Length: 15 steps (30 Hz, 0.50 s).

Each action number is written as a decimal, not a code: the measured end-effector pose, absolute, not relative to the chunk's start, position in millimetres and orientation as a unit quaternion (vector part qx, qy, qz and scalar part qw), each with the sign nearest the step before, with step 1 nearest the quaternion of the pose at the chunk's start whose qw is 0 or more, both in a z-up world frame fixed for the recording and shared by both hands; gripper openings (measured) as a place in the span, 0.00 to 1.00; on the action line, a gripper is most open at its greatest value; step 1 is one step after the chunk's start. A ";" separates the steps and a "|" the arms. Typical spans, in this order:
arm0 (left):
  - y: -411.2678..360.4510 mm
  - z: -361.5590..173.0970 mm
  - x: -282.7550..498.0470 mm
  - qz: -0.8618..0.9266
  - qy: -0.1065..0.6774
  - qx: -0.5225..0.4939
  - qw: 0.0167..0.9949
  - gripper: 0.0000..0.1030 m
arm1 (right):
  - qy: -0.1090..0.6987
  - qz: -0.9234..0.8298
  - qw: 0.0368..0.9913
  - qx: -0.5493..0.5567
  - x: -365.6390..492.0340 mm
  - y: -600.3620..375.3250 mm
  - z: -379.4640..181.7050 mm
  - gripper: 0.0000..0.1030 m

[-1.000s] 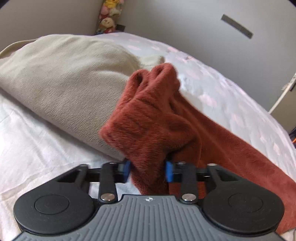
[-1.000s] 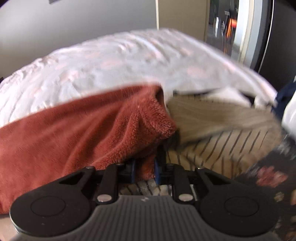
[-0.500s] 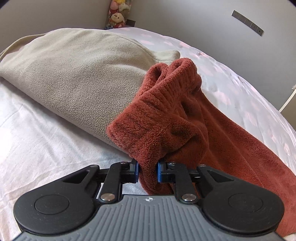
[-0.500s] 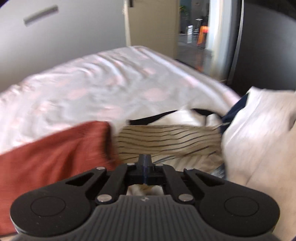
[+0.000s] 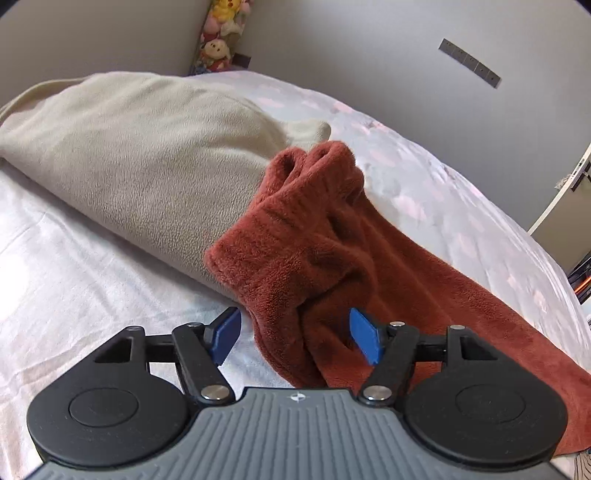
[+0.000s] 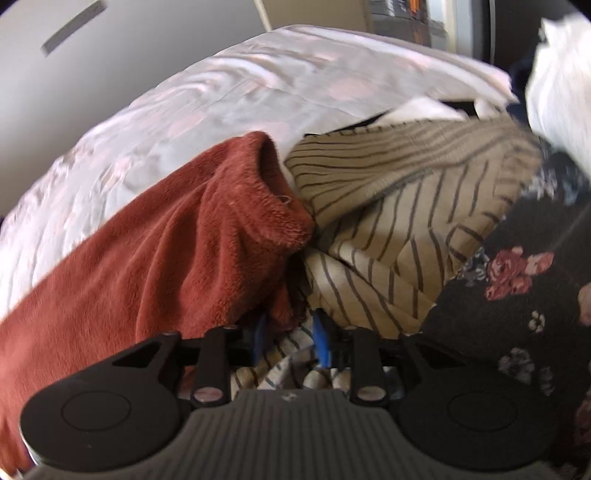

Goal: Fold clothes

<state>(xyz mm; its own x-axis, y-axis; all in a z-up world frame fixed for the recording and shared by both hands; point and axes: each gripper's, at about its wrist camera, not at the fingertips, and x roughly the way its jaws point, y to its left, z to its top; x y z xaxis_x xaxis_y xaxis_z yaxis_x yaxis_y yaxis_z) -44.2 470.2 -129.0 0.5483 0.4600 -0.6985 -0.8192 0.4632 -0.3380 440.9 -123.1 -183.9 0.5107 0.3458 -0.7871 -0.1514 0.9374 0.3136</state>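
Observation:
A rust-red fleece garment (image 5: 314, 251) lies bunched on the bed, its cuffed end raised toward the far side. My left gripper (image 5: 294, 336) is opening. A fold of the fleece stands between its blue pads (image 5: 364, 339), which do not press on it. In the right wrist view the other end of the rust garment (image 6: 166, 258) rests against a beige striped garment (image 6: 406, 221). My right gripper (image 6: 290, 338) is opening too. A corner of the rust fleece hangs at its left pad, with striped cloth under the gap and nothing gripped.
A beige fleece blanket (image 5: 147, 155) lies left of the rust garment on the white patterned sheet (image 5: 74, 277). A dark floral garment (image 6: 517, 295) and white cloth (image 6: 554, 74) pile up on the right. Plush toys (image 5: 219, 33) stand in the far corner by the wall.
The left jaws let go of the rust fleece and spread wide. The right gripper, shut and empty half a second ago, rolled, dropped to the garment's end, and its jaws parted.

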 end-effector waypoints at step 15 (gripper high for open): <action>508.4 -155.0 -56.1 0.416 0.178 -0.434 0.779 0.61 | 0.448 0.137 0.876 0.111 430.9 -106.4 -193.9 0.48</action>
